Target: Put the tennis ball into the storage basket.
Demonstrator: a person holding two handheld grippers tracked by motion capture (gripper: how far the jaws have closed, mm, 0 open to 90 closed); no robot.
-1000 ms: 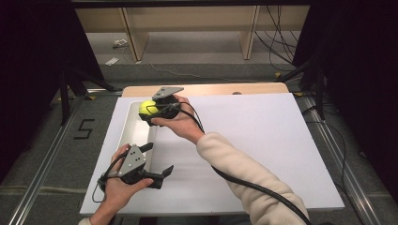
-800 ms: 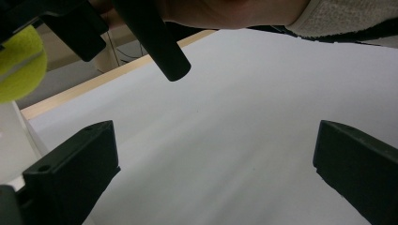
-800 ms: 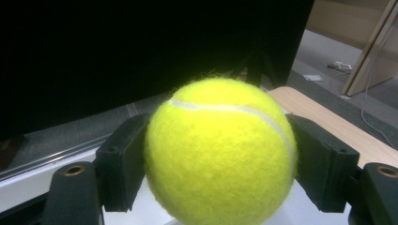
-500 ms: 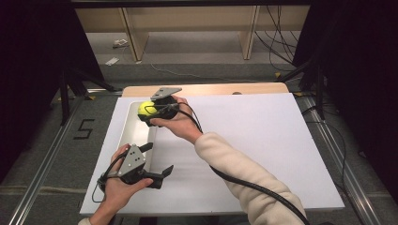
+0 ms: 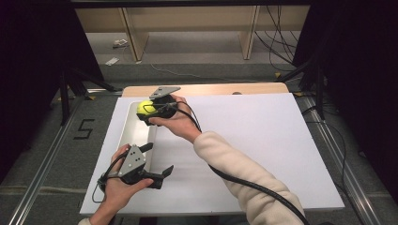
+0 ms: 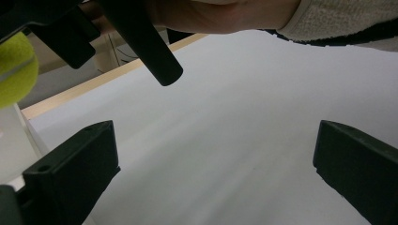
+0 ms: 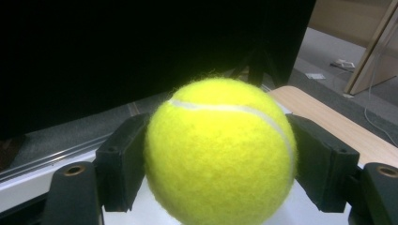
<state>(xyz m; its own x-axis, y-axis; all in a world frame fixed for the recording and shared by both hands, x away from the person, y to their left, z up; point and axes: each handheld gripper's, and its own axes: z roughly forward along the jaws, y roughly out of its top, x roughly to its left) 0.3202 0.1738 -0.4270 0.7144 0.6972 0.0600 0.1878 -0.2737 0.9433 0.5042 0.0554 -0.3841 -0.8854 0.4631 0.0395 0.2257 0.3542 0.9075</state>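
Yellow felt tennis ball [image 7: 219, 151] sits clamped between the right gripper's [image 5: 151, 111] black jaws above the far end of the shallow white tray [image 5: 133, 136], while the left gripper [image 5: 157, 165] gapes empty nearby.

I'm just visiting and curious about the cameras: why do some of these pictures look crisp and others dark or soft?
High view: even light on the white table sheet, black surroundings. Right gripper view: the fuzzy yellow tennis ball is bright and sharp between the right tongs, background very dark. Left gripper view: the near left tongs look soft, and the sheet is dimmer.
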